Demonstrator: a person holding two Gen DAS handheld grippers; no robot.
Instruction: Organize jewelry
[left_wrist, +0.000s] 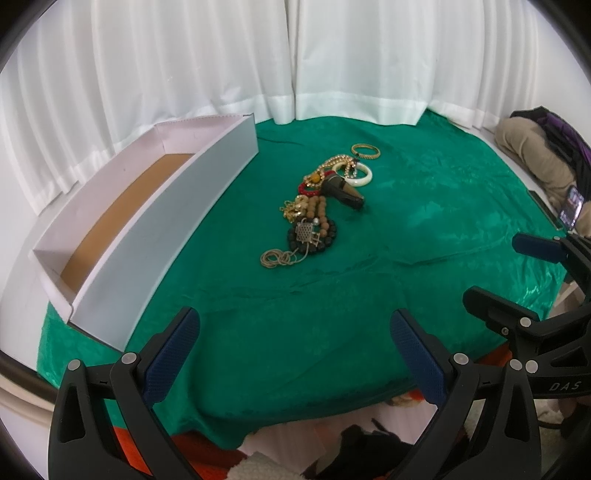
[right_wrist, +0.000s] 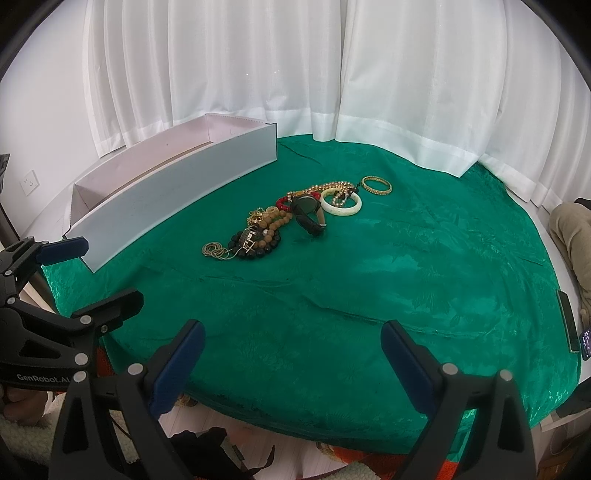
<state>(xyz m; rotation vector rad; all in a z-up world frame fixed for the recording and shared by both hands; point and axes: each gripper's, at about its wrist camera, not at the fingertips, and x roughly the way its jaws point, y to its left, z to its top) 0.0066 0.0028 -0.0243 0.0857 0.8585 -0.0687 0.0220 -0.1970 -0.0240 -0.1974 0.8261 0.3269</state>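
Observation:
A heap of jewelry lies mid-table on the green cloth: a gold bangle, a white bangle, a dark watch, wooden and black bead bracelets, and thin chains. The same heap shows in the right wrist view, with the gold bangle and white bangle. My left gripper hovers open near the front edge, empty. My right gripper is open and empty too, and appears at the right as gripper.
A long white box with a brown floor stands at the left, also seen as box. White curtains hang behind. A person's trouser leg and a phone sit at the right edge.

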